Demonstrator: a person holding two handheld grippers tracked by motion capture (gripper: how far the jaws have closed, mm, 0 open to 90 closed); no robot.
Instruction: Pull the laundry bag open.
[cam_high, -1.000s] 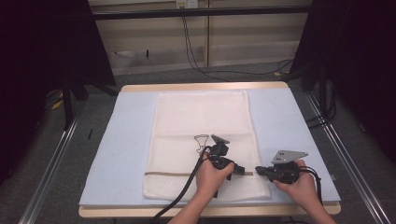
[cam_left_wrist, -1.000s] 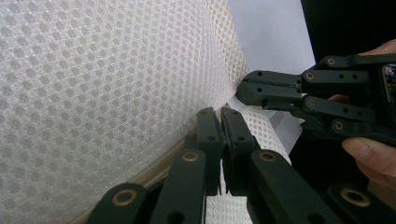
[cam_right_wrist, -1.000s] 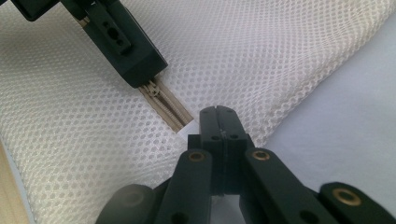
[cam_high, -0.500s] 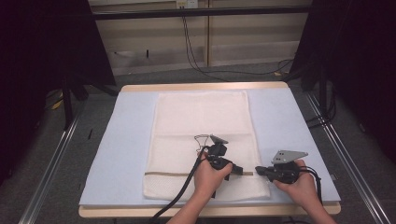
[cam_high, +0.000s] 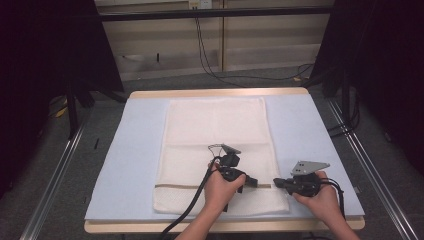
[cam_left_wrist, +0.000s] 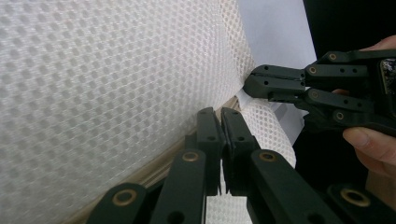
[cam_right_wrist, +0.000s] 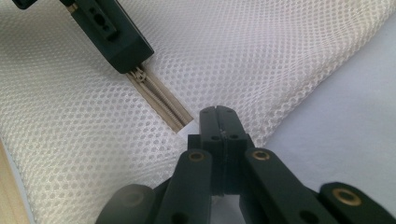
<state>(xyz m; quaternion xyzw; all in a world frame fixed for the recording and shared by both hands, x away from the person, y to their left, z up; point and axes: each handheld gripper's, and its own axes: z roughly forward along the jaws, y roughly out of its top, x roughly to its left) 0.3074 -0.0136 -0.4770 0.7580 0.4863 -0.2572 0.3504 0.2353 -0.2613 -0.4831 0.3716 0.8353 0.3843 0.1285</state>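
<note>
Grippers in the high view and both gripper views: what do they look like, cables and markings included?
Both are black. The left gripper trails a thick black cable off the table's near edge. The right gripper carries a grey three-cornered plate. Jaw linkages are flat black bars with brass-coloured pivots. Forearms bare; no sleeves visible.

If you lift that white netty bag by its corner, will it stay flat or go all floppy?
Probably floppy: the mesh bag already puckers where the right gripper pinches its edge. It is likely light, being thin open netting lying flat on the table. The zipper strip may stay a bit stiffer.
</note>
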